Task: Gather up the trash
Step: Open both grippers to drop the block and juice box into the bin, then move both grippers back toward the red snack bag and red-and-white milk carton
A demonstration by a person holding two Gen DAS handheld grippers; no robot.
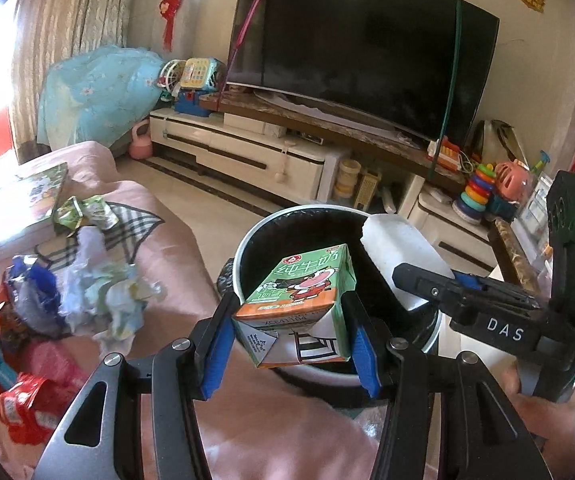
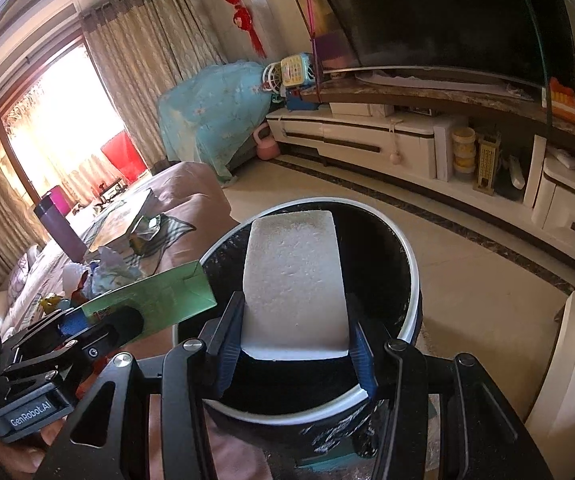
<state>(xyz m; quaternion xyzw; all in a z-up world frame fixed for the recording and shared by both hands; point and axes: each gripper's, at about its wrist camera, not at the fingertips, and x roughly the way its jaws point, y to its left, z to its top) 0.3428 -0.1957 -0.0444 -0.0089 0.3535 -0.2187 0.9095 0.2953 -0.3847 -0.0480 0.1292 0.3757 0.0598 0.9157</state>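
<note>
Left gripper clamped on milk carton, right gripper clamped on foam block, both above bin mouth ahead. Release only once squarely over opening.

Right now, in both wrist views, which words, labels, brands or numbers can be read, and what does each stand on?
"纯牛奶": front of the green milk carton held in the left gripper.
"XCE41104": stamped on the carton's top edge; the last characters are uncertain.
"DAS": body of the right gripper, seen from the left wrist.
"GenRobot.AI": body of the left gripper, seen from the right wrist.
Fine print on the carton's folded flap and on the snack wrappers: too small or blurred.
White foam block: no text.
</note>
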